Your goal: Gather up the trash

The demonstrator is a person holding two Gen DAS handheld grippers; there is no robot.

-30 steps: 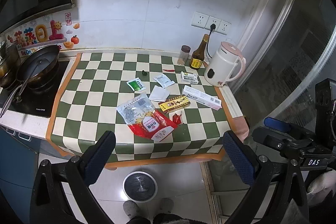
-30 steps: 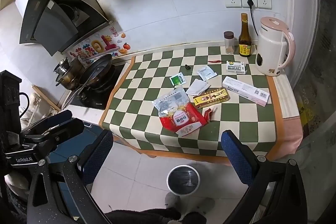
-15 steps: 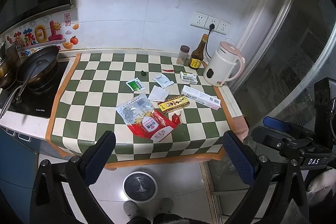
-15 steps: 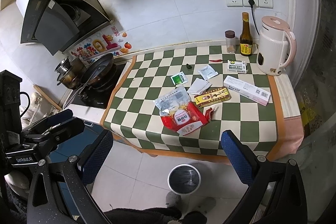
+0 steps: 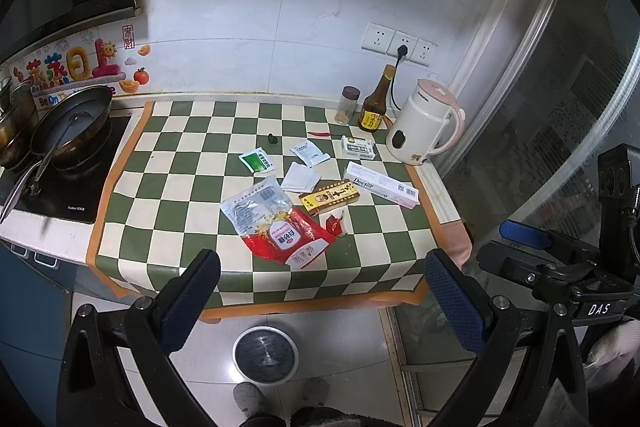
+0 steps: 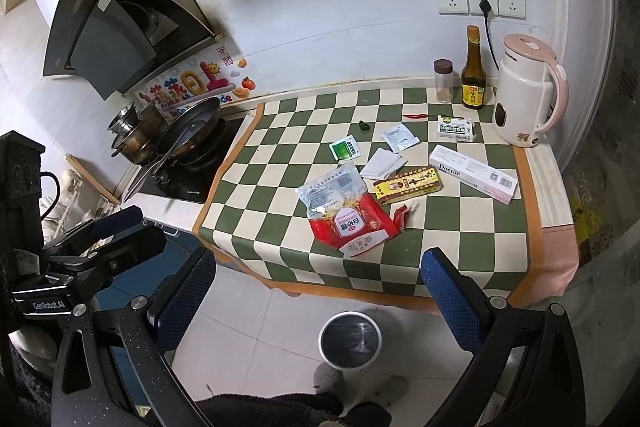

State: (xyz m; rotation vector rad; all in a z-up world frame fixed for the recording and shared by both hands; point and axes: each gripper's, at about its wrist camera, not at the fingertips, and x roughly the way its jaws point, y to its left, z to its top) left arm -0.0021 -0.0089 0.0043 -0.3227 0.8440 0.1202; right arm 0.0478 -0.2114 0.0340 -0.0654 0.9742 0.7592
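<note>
Both grippers are hanging above the floor in front of the counter, nothing held. Left gripper (image 5: 320, 291) is sitting at the bottom of its frame w/ fingers spread wide apart; right gripper (image 6: 320, 287) is doing the same in its own view, fingers wide apart too.

Trash is lying on the green-and-cream checkered mat (image 5: 168, 195), center of frame: a red-and-clear snack bag (image 5: 276, 223) nearest the front edge, a small red wrapper (image 5: 335, 225) just right of it, a yellow box (image 5: 330, 197) behind that, touching a white folded paper (image 5: 301, 179). Further back, a green sachet (image 5: 257, 161), a white sachet (image 5: 310, 154), a small white box (image 5: 359, 147) & a long "Doctor" box (image 5: 380, 187) toward center-right. A red chili (image 5: 319, 134) & a tiny dark green item (image 5: 273, 139) are lying behind the sachets.

The round trash bin (image 5: 265, 353) is standing on the floor, bottom center, below the mat's front edge; in the right view the bin (image 6: 350, 341) is showing between the fingers.

Upper right of the mat: kettle (image 5: 424, 127), brown bottle (image 5: 374, 107), spice jar (image 5: 347, 105). Left side: pan (image 5: 72, 127) on the stove.
</note>
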